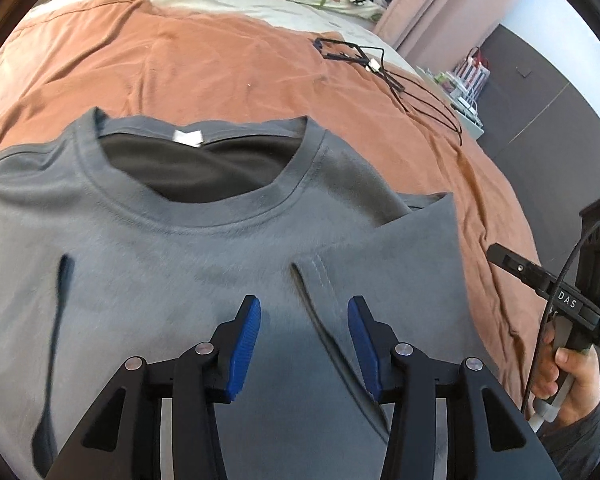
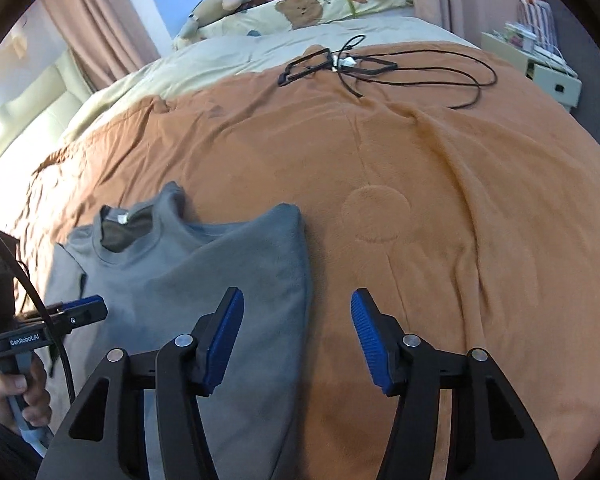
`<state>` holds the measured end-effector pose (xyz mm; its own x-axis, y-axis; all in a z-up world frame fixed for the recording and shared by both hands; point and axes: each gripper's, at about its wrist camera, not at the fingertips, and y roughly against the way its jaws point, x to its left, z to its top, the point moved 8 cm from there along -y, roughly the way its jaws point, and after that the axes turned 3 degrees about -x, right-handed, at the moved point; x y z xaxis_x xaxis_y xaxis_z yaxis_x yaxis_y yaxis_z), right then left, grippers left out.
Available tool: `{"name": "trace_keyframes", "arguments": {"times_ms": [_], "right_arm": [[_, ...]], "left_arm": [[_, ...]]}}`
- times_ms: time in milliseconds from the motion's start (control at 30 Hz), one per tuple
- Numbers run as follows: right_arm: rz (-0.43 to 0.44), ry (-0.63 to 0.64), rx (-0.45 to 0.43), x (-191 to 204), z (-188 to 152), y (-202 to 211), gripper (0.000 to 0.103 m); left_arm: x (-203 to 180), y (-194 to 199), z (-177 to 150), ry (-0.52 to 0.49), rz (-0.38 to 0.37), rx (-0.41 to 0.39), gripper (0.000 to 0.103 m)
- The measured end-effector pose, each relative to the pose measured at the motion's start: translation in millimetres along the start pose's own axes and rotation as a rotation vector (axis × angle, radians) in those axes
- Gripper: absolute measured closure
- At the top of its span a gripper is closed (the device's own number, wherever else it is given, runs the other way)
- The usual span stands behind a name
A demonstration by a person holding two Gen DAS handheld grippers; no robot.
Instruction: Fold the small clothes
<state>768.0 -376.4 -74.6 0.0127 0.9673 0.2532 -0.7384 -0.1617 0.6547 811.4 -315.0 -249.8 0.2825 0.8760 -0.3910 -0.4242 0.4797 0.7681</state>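
A grey shirt (image 1: 172, 248) lies flat on the bed's orange blanket (image 1: 204, 64), collar toward the top of the frame, white label showing inside the neck. In the left wrist view it fills the lower left and centre; its right side is folded inward, the flap (image 1: 416, 256) lying over the body. The left gripper (image 1: 304, 312) hovers over the shirt at lower centre, its blue fingers (image 1: 248, 344) moderately apart with nothing between them. In the right wrist view the right gripper (image 2: 296, 308) sits at lower centre, fingers (image 2: 224, 336) apart and empty, the left one over the shirt's folded edge, the right one over bare blanket; whether either touches cloth is hard to tell. A black cable (image 2: 400, 68) lies at the top.
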Motion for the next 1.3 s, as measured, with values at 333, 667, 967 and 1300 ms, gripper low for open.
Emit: {"name": "trace_keyframes", "arguments": {"times_ms": [333,667,967,1300], "right_arm": [[0.019,0.051,0.020,4.2,19.2,-62.3,0.058],[0.026,0.032,0.007,-2.9,30.6,-80.1,0.100],[-0.071,0.013,-0.070,-17.2,39.7,-66.2,0.101],[-0.083,0.002,-0.017,-16.9,25.5,-71.3,0.037]], "left_arm": [[-4.2,-32.9,7.3,-0.057,0.068,0.007,0.060],[-19.6,-43.0,10.0,-0.141,0.086,0.009,0.097],[-35.1,-47.1,27.0,-0.135,0.060,-0.034,0.098],[-23.6,-55.5,33.5,-0.126,0.141,-0.024,0.098]]}}
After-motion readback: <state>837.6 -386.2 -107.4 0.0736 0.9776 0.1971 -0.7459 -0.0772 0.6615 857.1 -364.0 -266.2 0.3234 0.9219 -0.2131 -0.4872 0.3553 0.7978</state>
